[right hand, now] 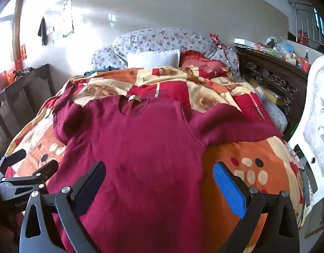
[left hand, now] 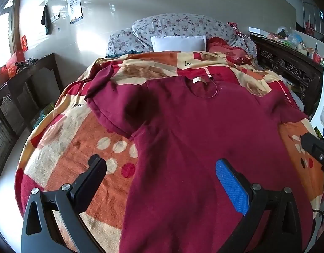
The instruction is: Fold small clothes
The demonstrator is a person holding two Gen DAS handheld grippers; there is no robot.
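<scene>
Nearest to us, the left gripper [left hand: 159, 166] hangs over the lower body of the sweater with its jaws spread wide and nothing between them; its blue pad [left hand: 231, 187] sits over the cloth while the black finger [left hand: 92, 179] sits over the blanket beside the garment's left edge. We cannot tell whether either finger touches the fabric. The right gripper [right hand: 158, 168] is likewise spread wide and holds nothing, its black finger over the sweater's body and its blue pad over the blanket just past the right side seam. At the left edge of the right wrist view we see the left gripper [right hand: 25, 168] from the side.

Beyond the fingers, the maroon sweater [right hand: 145, 147] lies spread flat and front up on the patterned blanket [right hand: 256, 162], hem toward us and neckline [right hand: 133, 105] away. Both sleeves reach outward; the left sleeve [left hand: 111, 105] bunches slightly near the shoulder, and the right sleeve [right hand: 229, 122] runs toward the bed's edge. A pale label [left hand: 198, 80] shows inside the collar.

Farther on, a white pillow [left hand: 178, 43] and a red frilled cushion [right hand: 202, 63] rest against a floral quilt [left hand: 183, 24] heaped at the wall. A dark carved cabinet [right hand: 267, 76] with clutter on top stands to the right, and a dark side table [left hand: 25, 80] to the left. An eye chart [left hand: 74, 4] hangs on the far wall.
</scene>
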